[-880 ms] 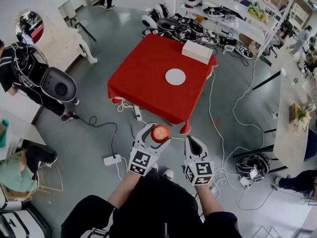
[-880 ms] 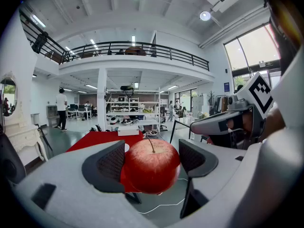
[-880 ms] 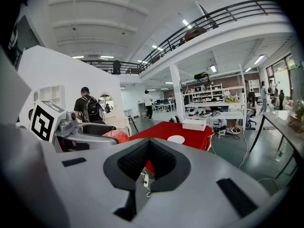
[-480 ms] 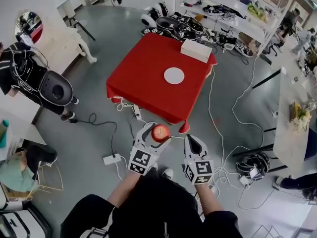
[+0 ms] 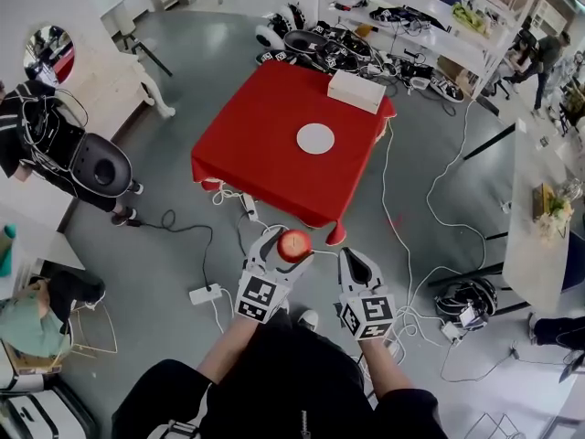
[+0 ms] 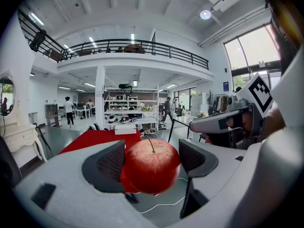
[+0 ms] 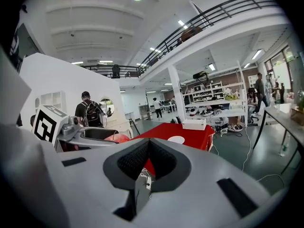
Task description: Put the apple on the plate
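From the head view, my left gripper (image 5: 285, 245) clamps the red apple (image 5: 294, 245) above the floor, with my right gripper (image 5: 353, 258) just beside it and the white plate (image 5: 315, 138) well ahead on the red surface (image 5: 247, 144). In the left gripper view the apple sits stem-up between my pads (image 6: 110, 163), which press on it. In the right gripper view my jaws are clenched together on nothing, the plate far beyond them.

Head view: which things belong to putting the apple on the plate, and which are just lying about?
Belong to the job: apple, gripped in the left gripper; white plate; red table under it.
Lying about: white box at the table's far corner; power strip on the floor.
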The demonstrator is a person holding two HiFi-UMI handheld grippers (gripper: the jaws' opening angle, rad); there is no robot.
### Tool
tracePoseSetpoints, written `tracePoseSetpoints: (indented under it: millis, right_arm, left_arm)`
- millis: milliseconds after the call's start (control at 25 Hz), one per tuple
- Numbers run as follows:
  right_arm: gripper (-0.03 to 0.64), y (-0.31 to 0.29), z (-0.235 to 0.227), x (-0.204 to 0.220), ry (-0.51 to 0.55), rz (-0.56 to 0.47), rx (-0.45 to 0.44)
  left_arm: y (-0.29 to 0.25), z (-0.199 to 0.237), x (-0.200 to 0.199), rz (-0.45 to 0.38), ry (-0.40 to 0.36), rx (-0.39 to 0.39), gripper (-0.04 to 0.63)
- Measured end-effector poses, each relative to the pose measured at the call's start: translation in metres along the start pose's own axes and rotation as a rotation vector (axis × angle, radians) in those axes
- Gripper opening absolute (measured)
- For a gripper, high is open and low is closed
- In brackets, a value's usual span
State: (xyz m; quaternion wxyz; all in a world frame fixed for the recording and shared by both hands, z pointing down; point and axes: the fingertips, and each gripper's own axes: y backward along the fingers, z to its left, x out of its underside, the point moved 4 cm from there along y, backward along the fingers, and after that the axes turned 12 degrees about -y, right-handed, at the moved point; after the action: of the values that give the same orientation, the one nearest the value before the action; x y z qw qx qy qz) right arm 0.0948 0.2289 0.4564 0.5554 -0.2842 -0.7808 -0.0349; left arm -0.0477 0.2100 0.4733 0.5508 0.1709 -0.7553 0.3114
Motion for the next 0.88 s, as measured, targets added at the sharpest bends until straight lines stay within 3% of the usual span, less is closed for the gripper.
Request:
tracePoseSetpoints:
  millis: [880]
  right_arm:
    - [0.011,-0.005,-0.032,-0.004,-0.023,0.013,0.021]
  left_arm:
    - [-0.039,0.012,-0.002,-0.003,0.015,-0.001,0.36]
